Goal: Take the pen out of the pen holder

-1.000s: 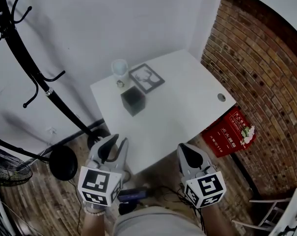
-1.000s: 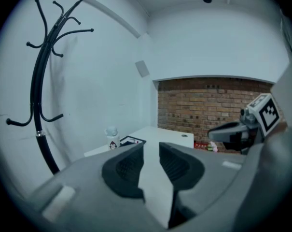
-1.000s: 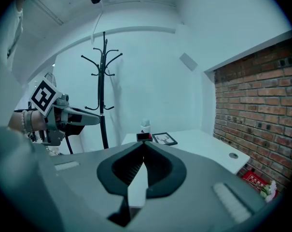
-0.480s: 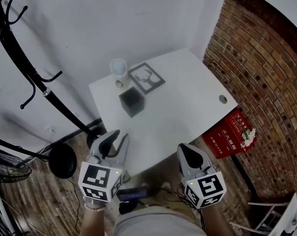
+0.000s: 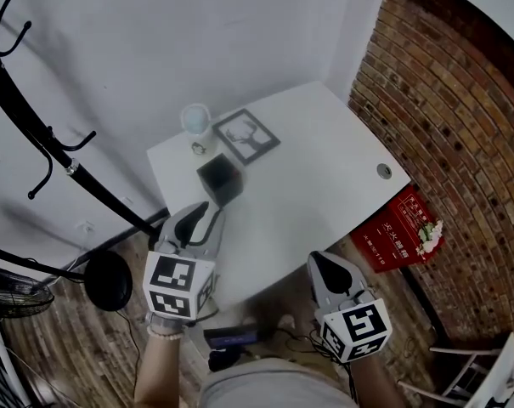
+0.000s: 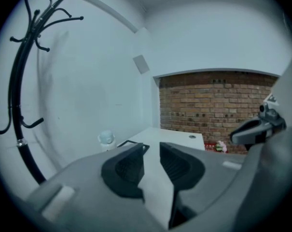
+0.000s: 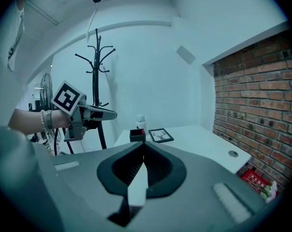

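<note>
- Head view: the black pen holder [image 5: 218, 178] stands on the white bench [image 5: 324, 160], toward its far left part. It is just in front of a picture frame [image 5: 246, 136] and near a small cup [image 5: 194, 119] that sits by the wall.
- From above the pen cannot be made out. In the right gripper view a small red tip at the top of the holder looks like the pen [image 7: 142, 131], so I judge it to be inside the holder and not yet lifted.
- The left claw [image 5: 199, 215] is held over the near left edge of the bench and points toward the holder. It is near the holder but not touching it. The left gripper view shows its jaws a little apart, with only bare bench in the gap.
- The right claw [image 5: 322, 262] hangs lower, off the near edge of the bench and well apart from the holder. Its jaws meet at the tips and nothing is clamped between them.
- Progress: the task looks barely begun. Neither claw touches the pen or the holder, and the holder stands upright in its place.
- Left to do, as I read it:
  - bring a claw over the holder; the left one is the nearer
  - close it on the part of the pen that sticks up
  - draw the pen straight up until it clears the rim
- The holder may need steadying, since nothing holds it down.
</note>
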A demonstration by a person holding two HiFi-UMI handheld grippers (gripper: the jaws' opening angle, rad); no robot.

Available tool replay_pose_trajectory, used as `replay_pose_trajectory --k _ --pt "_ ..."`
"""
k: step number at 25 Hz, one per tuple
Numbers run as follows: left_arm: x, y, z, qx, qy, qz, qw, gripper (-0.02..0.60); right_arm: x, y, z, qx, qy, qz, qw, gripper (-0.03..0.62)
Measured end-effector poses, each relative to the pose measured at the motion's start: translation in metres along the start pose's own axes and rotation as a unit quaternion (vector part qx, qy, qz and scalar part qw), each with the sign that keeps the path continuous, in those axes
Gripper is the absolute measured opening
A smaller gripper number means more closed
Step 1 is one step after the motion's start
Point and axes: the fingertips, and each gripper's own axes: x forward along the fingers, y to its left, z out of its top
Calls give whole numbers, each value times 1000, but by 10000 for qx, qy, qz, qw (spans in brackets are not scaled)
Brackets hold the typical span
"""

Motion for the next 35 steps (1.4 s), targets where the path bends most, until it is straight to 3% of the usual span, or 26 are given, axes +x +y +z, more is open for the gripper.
replay_pose_trajectory --k 10,19,25,35 --pt "57 15 -18 72 235 -38 9997 101 -7 -19 -10 66 142 -242 9996 5" --pt "107 27 -41 -120 497 33 9987 101 -16 -29 -27 177 300 -414 9985 5" --pt "138 25 -60 144 843 31 9963 102 -20 -33 -33 227 374 -474 9979 5" --pt "164 38 -87 -15 1193 362 9922 102 -22 -42 -42 290 470 -564 9969 5"
